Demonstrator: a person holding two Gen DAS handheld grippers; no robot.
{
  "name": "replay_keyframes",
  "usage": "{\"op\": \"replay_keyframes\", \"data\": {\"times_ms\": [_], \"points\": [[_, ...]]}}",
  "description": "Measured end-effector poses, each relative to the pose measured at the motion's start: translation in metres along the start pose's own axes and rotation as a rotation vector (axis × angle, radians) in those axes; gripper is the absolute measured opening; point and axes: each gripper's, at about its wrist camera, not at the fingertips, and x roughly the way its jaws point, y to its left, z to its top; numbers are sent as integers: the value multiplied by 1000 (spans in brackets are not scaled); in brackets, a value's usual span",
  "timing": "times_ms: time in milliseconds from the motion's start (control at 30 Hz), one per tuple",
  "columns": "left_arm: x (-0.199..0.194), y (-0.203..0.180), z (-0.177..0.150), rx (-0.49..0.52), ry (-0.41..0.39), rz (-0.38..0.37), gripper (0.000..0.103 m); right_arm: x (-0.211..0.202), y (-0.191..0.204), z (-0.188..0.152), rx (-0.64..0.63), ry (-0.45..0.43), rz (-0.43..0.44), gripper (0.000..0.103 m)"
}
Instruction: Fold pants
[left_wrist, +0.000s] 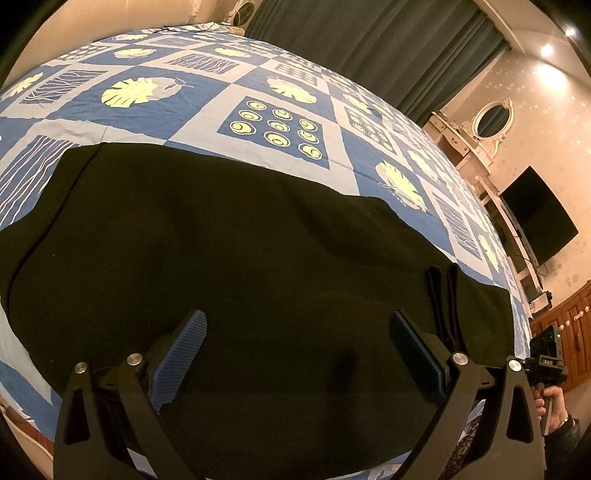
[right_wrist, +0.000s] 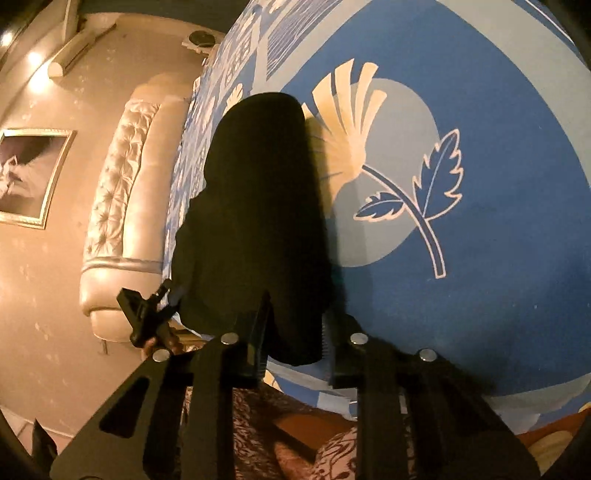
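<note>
The black pants lie folded flat on the blue patterned bedspread, with stacked fold edges at their right end. My left gripper is open just above the pants' near edge, holding nothing. In the right wrist view the pants stretch away from me. My right gripper has its jaws close on either side of the pants' near end. The other gripper shows at the left.
The bedspread covers the bed. A padded headboard and a framed picture are on the left. A dark curtain, a dresser with an oval mirror and a television stand beyond the bed.
</note>
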Motion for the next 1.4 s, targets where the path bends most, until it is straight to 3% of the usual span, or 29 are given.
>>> {"op": "replay_keyframes", "data": {"times_ms": [67, 167, 200, 233, 300, 567, 667, 733, 867, 967, 1033, 1167, 1300, 1400], "points": [[0, 1, 0, -1, -1, -1, 98, -1, -1, 1, 9, 7, 27, 26], [0, 0, 0, 0, 0, -1, 98, -14, 3, 12, -1, -24, 49, 44], [0, 0, 0, 1, 0, 1, 98, -19, 5, 18, -6, -48, 58, 59], [0, 0, 0, 3, 1, 3, 98, -27, 5, 25, -3, -73, 83, 67], [0, -1, 0, 5, 1, 7, 98, -30, 6, 43, 17, -98, 157, 71], [-1, -2, 0, 1, -3, 3, 98, 13, 5, 97, 24, -49, 149, 71], [-1, -3, -1, 1, -3, 2, 98, 17, 0, 107, 32, -65, 139, 50], [-1, -3, -1, 1, -3, 2, 98, 20, -7, 108, 35, -59, 117, 29], [-1, -1, 0, -5, -7, -7, 98, 21, -17, 107, 39, -76, 119, 25], [-2, 1, -1, -16, -13, -24, 98, 20, -17, 104, 24, -94, 98, 30], [-3, 2, -1, -25, -17, -36, 98, 14, -16, 101, 27, -113, 107, 42], [-6, 5, -1, -39, -32, -62, 98, -3, -2, 92, -16, -203, 5, 64], [-16, 15, 1, -96, -49, -144, 98, -4, 20, 75, -86, -217, -98, 68], [-30, 26, 10, -132, -69, -190, 98, -4, 36, 67, -100, -227, -66, 71]]}}
